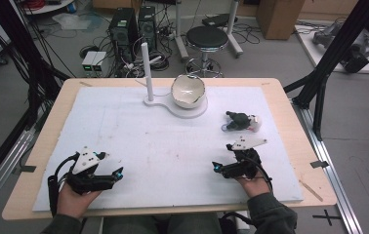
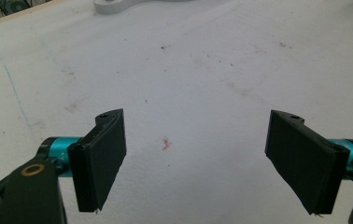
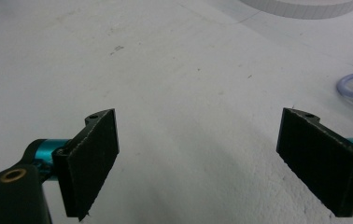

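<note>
While both grippers rest low on the white mat [image 1: 138,141] with jaws spread wide and nothing between them, the small dark object [image 1: 240,121] with a pale loop lies just beyond the right gripper [image 1: 221,167], slightly to its outer side. Its long axis seems to run across the table, though it is too small to be sure. The left gripper [image 1: 115,174] sits well apart from it, so the right hand is clearly the nearer.
</note>
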A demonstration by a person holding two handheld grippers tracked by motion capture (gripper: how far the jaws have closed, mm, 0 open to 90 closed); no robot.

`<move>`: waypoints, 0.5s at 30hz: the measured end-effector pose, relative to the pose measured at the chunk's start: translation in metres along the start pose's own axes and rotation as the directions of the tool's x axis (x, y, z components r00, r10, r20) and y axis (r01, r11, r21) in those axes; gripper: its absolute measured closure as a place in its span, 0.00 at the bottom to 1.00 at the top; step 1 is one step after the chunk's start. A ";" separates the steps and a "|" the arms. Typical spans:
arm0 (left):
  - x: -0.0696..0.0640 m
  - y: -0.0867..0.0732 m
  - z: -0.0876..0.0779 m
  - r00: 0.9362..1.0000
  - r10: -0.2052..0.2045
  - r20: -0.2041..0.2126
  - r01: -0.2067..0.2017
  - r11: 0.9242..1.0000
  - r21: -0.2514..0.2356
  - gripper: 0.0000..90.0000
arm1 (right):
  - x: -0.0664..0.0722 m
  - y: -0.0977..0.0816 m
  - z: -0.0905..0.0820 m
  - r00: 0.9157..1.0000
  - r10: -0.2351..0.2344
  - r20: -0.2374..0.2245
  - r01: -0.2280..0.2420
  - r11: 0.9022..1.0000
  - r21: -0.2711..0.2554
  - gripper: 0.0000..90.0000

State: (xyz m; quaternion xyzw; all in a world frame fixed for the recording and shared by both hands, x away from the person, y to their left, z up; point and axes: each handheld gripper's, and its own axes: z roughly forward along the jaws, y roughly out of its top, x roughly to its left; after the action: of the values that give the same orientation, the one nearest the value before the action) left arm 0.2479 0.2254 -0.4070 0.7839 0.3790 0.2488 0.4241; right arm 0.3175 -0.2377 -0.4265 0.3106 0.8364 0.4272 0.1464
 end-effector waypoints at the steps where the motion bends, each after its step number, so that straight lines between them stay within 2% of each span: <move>1: 0.000 0.000 0.000 1.000 -0.003 0.000 0.003 1.000 -0.001 0.23 | -0.001 0.000 0.000 1.000 -0.004 0.000 0.004 1.000 -0.002 0.13; 15: 0.001 -0.001 -0.001 1.000 -0.005 -0.007 0.005 1.000 -0.005 0.23 | 0.000 0.000 0.000 1.000 -0.003 -0.004 0.003 1.000 0.003 0.13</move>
State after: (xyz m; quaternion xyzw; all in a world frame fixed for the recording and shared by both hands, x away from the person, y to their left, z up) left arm 0.2475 0.2274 -0.4070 0.7811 0.3816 0.2515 0.4255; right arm 0.3174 -0.2375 -0.4268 0.3088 0.8377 0.4266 0.1448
